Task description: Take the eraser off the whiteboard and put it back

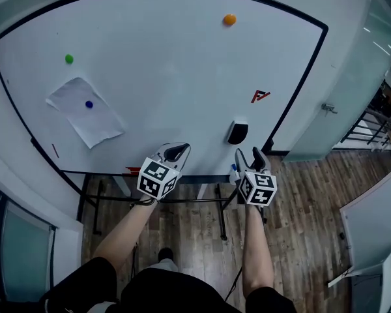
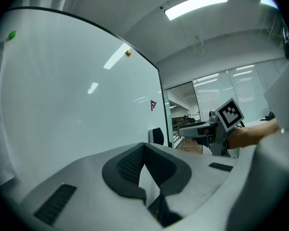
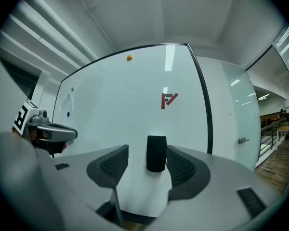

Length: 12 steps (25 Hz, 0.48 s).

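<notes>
Right tongs (image 1: 250, 155) apart, eraser (image 1: 238, 132) just ahead on whiteboard (image 1: 169, 64) — left tongs (image 1: 177, 152) together; paper (image 1: 85, 113), orange magnet (image 1: 229, 19) well aside.

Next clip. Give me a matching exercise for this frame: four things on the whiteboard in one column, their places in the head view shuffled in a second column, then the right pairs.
Things
1. black rectangular eraser
2. small orange round magnet
3. small green round magnet
4. small blue round magnet

Places
A. upper left of the whiteboard, on bare board
B. on the white paper sheet
C. near the top edge, right of centre
D. low on the board, just ahead of the right hand-held gripper

Pairs: 1-D, 2-C, 3-A, 4-B
</notes>
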{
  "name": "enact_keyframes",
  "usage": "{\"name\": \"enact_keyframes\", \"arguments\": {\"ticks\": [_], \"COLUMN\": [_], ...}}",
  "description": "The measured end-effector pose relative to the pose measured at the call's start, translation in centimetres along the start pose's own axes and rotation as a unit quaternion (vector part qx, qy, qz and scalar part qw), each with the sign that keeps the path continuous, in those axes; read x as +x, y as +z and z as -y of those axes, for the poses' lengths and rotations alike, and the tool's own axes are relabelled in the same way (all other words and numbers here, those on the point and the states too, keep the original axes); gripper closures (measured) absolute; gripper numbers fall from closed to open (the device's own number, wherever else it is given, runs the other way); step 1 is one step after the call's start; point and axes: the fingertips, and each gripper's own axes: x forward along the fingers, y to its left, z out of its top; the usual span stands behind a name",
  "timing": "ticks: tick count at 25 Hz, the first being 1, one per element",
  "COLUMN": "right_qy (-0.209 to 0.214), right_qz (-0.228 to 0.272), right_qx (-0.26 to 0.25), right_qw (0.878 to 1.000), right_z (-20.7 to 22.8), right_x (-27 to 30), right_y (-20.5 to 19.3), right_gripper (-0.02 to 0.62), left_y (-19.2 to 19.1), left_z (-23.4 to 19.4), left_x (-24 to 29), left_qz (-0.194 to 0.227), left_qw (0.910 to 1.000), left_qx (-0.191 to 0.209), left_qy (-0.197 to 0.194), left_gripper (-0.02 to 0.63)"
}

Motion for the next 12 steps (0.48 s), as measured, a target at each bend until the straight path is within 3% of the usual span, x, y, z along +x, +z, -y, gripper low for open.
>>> {"name": "enact_keyframes", "arguments": {"ticks": [12], "right_qy": [-0.054], "right_qz": [-0.051], "right_qx": [-0.003], "right_qw": [0.997], "right_z": [2.0], "right_x": [8.8], "right_y": [-3.0], "right_gripper": [0.304], "left_y": [-1.7], "left_z": [-3.9], "left_x": [3.4], "left_qz": [-0.007], "left_qw": [0.9993], "left_qx": [-0.004], "left_qy": [-0.036], "left_gripper": [0.586]}}
